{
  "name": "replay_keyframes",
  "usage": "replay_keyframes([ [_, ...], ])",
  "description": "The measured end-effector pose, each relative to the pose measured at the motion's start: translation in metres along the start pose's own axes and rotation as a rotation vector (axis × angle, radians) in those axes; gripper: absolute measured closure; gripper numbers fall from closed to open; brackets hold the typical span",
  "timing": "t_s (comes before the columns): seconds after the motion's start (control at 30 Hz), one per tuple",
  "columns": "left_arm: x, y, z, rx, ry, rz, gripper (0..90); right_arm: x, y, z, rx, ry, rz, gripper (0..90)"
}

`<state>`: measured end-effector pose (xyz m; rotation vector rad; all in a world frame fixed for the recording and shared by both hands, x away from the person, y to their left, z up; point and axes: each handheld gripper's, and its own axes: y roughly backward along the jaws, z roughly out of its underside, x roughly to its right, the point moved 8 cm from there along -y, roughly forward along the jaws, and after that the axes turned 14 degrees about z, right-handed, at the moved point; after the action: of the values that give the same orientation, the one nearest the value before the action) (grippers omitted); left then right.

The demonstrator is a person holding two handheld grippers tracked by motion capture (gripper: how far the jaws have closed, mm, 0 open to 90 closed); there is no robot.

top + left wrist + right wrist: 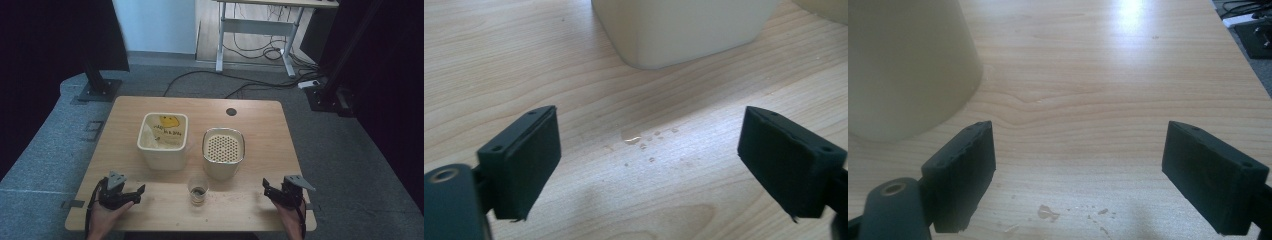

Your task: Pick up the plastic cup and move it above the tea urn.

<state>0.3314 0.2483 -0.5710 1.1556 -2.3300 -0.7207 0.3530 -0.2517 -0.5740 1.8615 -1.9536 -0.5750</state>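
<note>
Glass cup (198,190) between both hand-held grippers, left hand-held gripper (139,191) released, right hand-held gripper (266,188) released, nothing grasped

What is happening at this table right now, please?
A person sits at a wooden table with a two-jaw gripper in each hand. The left gripper and the right gripper both rest near the front edge, open and holding nothing. Between them stands a small glass cup with a few spilled drops on the wood nearby. Behind it stand a cream container with a yellow print inside and a second container with a perforated top.
</note>
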Motion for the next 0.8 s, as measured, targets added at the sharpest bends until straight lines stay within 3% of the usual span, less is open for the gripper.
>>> replay_keyframes([
  [0.13,-0.002,-0.001,-0.002,0.007,0.008,-0.005,12.1,-0.004,0.004,0.000,0.000,-0.006,-0.023,14.0],
  [0.17,-0.002,-0.002,-0.002,0.004,0.005,-0.007,13.1,-0.011,0.010,0.000,0.012,0.004,-0.050,14.8],
  [0.27,0.001,-0.003,-0.002,-0.003,-0.002,-0.006,13.8,-0.018,0.017,-0.001,0.040,0.020,-0.071,17.3],
  [0.3,0.003,-0.003,-0.003,-0.008,-0.012,-0.005,13.9,-0.028,0.025,-0.004,0.071,0.029,-0.110,17.9],
  [0.4,0.004,-0.004,-0.004,-0.014,-0.018,-0.001,13.9,-0.047,0.034,-0.004,0.076,0.024,-0.202,18.3],
  [0.47,0.007,-0.006,-0.004,-0.019,-0.026,0.006,14.1,-0.062,0.039,-0.003,0.083,0.051,-0.255,18.4],
  [0.5,0.007,-0.006,-0.004,-0.019,-0.026,0.006,14.1,-0.062,0.039,-0.003,0.083,0.051,-0.255,18.4],
  [0.57,0.008,-0.007,-0.003,-0.023,-0.027,0.008,14.1,-0.083,0.044,0.000,0.080,0.076,-0.317,18.4],
  [0.8,0.009,-0.008,-0.002,-0.018,-0.007,0.026,14.1,-0.128,0.052,0.004,0.072,0.136,-0.424,18.4],
])
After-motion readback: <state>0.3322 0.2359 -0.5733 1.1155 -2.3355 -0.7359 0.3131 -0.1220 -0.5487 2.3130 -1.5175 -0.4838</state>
